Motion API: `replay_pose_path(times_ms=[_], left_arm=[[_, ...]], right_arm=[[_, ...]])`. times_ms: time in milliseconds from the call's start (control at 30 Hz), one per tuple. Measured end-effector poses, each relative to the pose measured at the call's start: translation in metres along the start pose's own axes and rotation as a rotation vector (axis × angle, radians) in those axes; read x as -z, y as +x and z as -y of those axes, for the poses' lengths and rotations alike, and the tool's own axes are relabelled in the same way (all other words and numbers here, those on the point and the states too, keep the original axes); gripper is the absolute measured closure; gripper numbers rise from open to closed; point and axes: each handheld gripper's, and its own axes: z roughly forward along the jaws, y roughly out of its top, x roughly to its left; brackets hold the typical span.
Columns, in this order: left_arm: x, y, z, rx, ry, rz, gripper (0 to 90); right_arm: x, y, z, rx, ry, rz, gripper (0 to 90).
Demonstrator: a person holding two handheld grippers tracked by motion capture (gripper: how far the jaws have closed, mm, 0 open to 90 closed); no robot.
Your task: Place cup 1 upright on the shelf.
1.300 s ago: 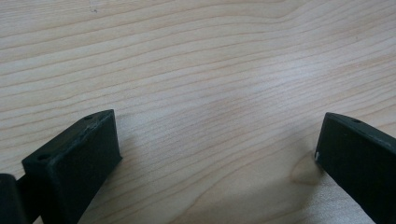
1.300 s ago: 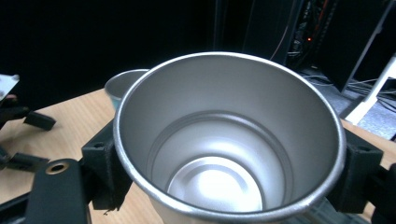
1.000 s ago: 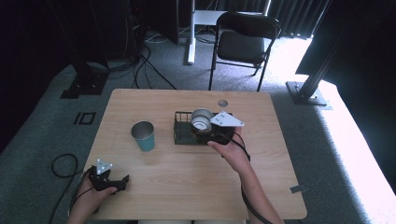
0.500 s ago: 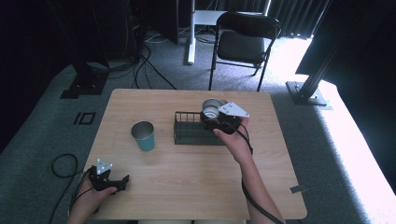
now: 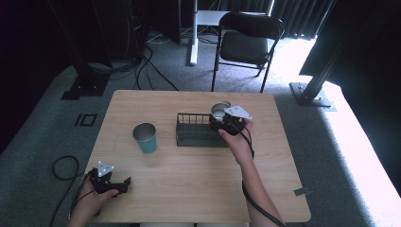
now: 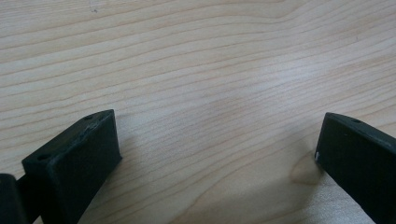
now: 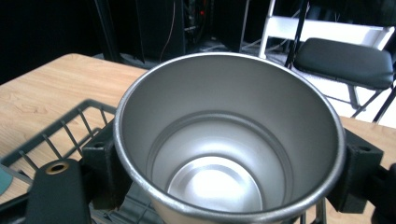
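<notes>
— What's in your right tool (image 5: 221,118)?

— The steel cup (image 5: 219,110), clamped between the jaws, mouth open and empty, held above the far right end of the wire basket (image 5: 196,130) near the worktop (image 5: 189,189)'s far edge. You've lifted it out since a second ago.

— And the teal cup (image 5: 144,137)?

— Upright left of the basket.

— Your left tool (image 5: 109,182)?

— Jaws spread wide, resting at the near left corner, unmoved.
</notes>
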Motion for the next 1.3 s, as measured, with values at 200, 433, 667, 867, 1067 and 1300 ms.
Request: replay_pose_path(times_ms=[200, 433, 667, 867, 1067, 1300], left_arm=[[0.0, 0.0, 0.0, 0.0, 0.0, 0.0, 0.4], [0.0, 0.0, 0.0, -0.001, 0.001, 0.0, 0.4], [0.0, 0.0, 0.0, -0.001, 0.001, 0.0, 0.4], [0.0, 0.0, 0.0, -0.001, 0.001, 0.0, 0.4], [0.0, 0.0, 0.0, 0.0, 0.0, 0.0, 0.4], [0.0, 0.0, 0.0, -0.001, 0.001, 0.0, 0.4]], right_arm=[[-0.006, -0.002, 0.007, -0.009, 0.025, 0.002, 18.1], [-0.014, -0.004, 0.011, -0.013, 0.053, 0.007, 18.1], [-0.023, -0.003, 0.018, -0.029, 0.099, 0.005, 18.1], [-0.028, -0.002, 0.02, -0.017, 0.128, 0.004, 18.1], [-0.032, 0.0, 0.022, -0.009, 0.143, 0.008, 18.1], [-0.034, 0.001, 0.021, 0.019, 0.185, 0.0, 18.0]])
